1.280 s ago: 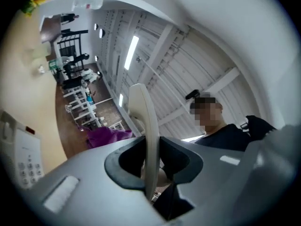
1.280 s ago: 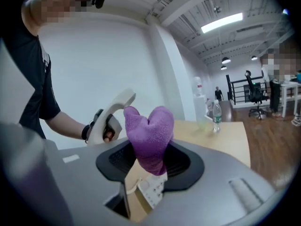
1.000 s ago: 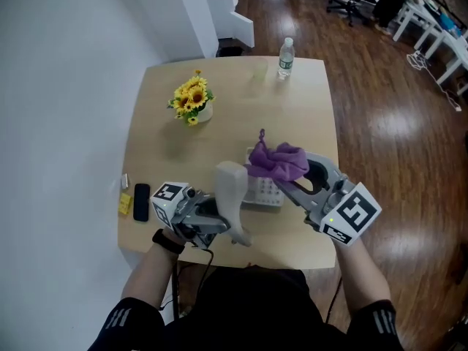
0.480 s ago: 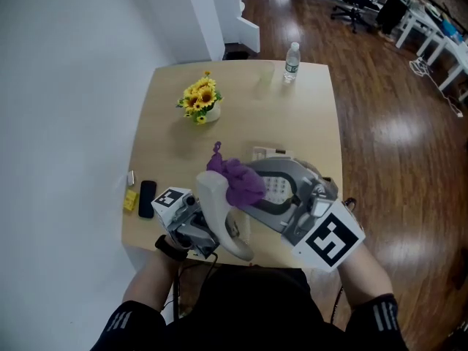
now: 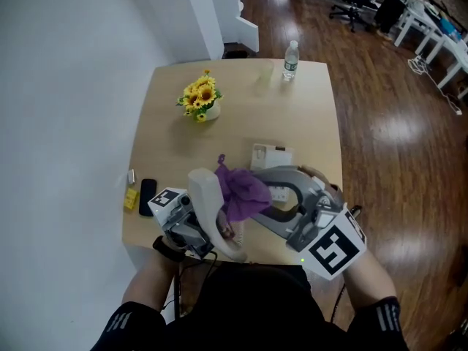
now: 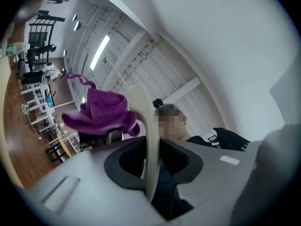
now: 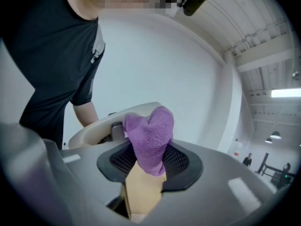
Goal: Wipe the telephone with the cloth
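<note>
At the left edge of the counter (image 5: pixel 307 115), in the lower left of the head view, a small yellow object (image 5: pixel 129 199) lies just beside a black mobile phone (image 5: pixel 146 193). Above them, toward the upper left of the counter, stands 1 pot of sunflowers (image 5: pixel 199 98).

Just right of the mobile phone, at the counter's near edge, the left gripper (image 6: pixel 151 161) has its jaws clenched on the cream telephone handset (image 5: pixel 207 205). The gripper's own view shows the handset's thin edge pinched between the 2 dark pads. The handset is lifted off its base and stands tilted, with its upper end toward the middle of the frame.

The purple cloth (image 5: pixel 242 191) sits bunched against the right side of the handset's upper part, at the center of the head view. The right gripper (image 7: pixel 148 166) reaches in from the lower right, its marker cube low in the frame. Its jaws grasp the cloth, which bulges out from between them in that gripper's view, with the handset's curved back just behind it.

The telephone base (image 5: pixel 269 154) lies on the counter just above the right gripper, partly covered by it. At the far edge, in the upper middle of the frame, stands 1 water bottle (image 5: pixel 290 58).
</note>
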`<state>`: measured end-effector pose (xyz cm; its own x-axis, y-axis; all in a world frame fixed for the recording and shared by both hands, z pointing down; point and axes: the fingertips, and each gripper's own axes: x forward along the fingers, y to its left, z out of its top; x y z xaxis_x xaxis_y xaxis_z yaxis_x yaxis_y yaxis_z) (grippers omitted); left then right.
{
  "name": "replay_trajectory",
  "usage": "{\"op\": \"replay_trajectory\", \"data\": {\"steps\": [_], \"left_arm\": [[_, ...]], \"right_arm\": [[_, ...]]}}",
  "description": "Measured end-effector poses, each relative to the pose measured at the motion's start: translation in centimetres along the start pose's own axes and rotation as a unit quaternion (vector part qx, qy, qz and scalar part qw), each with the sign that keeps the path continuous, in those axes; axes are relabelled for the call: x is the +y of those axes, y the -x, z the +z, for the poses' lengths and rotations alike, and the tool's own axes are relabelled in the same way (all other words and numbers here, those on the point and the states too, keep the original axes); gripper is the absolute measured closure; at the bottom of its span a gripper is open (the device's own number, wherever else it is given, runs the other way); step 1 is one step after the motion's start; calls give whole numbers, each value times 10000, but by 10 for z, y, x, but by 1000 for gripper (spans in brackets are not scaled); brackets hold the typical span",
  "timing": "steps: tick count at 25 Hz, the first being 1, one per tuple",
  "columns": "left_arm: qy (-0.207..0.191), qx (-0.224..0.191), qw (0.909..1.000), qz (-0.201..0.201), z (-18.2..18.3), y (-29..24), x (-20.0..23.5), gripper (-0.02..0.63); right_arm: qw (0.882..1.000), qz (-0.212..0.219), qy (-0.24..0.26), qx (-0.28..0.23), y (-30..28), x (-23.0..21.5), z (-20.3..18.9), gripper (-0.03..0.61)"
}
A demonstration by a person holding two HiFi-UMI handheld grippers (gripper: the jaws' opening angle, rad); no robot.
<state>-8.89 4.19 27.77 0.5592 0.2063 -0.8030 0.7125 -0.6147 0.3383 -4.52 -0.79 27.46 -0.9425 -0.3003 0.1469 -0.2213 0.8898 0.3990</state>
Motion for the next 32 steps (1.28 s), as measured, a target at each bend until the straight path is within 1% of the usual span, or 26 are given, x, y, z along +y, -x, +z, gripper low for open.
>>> {"op": "replay_trajectory", "data": {"steps": [2, 4, 5, 8, 10, 14, 17, 21, 24, 26, 29, 32], "left_arm": [[44, 94, 9999, -75, -7, -9, -1, 526], [74, 160, 9998, -78, -12, -15, -1, 526], [81, 167, 9998, -63, -12, -16, 0, 526], [39, 92, 9999, -77, -7, -15, 0, 525], [-29, 46, 9999, -97, -2, -14, -4, 525], [-145, -67, 9998, 81, 7, -6, -6, 526], [-236, -110, 9994, 250, 11, 1, -5, 526], [-399, -148, 9988, 250, 16, -1, -11, 526], [-563, -249, 9978, 246, 26, -1, -17, 526], [-689, -332, 9968, 214, 37, 0, -24, 526], [-870, -295, 9956, 168, 47, -5, -35, 526], [-945, -187, 9953, 131, 49, -12, -41, 526]], "right_arm": [[9995, -228, -207, -106, 4, -19, 8, 423], [9993, -250, -249, -146, 2, -24, 18, 423], [9996, -204, -124, -131, 0, -21, 22, 423], [9985, -62, 547, 44, -9, -7, 28, 423], [9971, 40, 742, 134, -10, 5, 27, 425], [9960, 220, 803, 337, -5, 29, 21, 423], [9962, 174, 748, 416, -6, 37, 23, 423], [9964, 116, 739, 409, -4, 43, 29, 424], [9971, 209, 597, 435, 8, 52, 24, 424], [9977, 286, 402, 468, 14, 58, 15, 423], [9987, 261, -97, 433, 18, 56, 2, 423], [9978, 111, -609, 231, 16, 45, 3, 423]]}}
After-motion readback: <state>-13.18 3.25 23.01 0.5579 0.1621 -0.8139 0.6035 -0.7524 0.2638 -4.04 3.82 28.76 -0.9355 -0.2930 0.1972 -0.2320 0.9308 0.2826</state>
